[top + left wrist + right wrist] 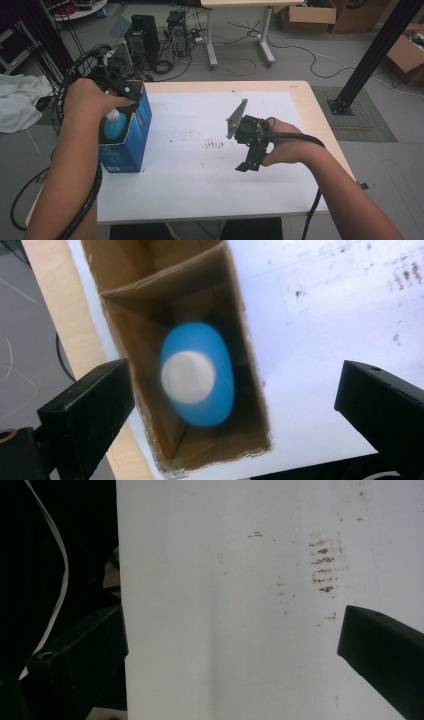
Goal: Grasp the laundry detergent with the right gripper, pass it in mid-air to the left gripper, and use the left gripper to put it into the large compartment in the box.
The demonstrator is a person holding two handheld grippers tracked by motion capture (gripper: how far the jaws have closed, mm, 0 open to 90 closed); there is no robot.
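Blue bottle point(197, 375) is seen upright inside the open box point(137, 130) at left of the frame; left gripper point(235, 405) is held spread above it, right gripper point(248, 162) spread over the table point(200, 190).

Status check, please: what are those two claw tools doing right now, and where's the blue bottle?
Left gripper open above tall blue cardboard box. Blue white-capped plastic bottle upright inside, unheld. Right gripper open, empty, over white table sheet. Nothing blocking.
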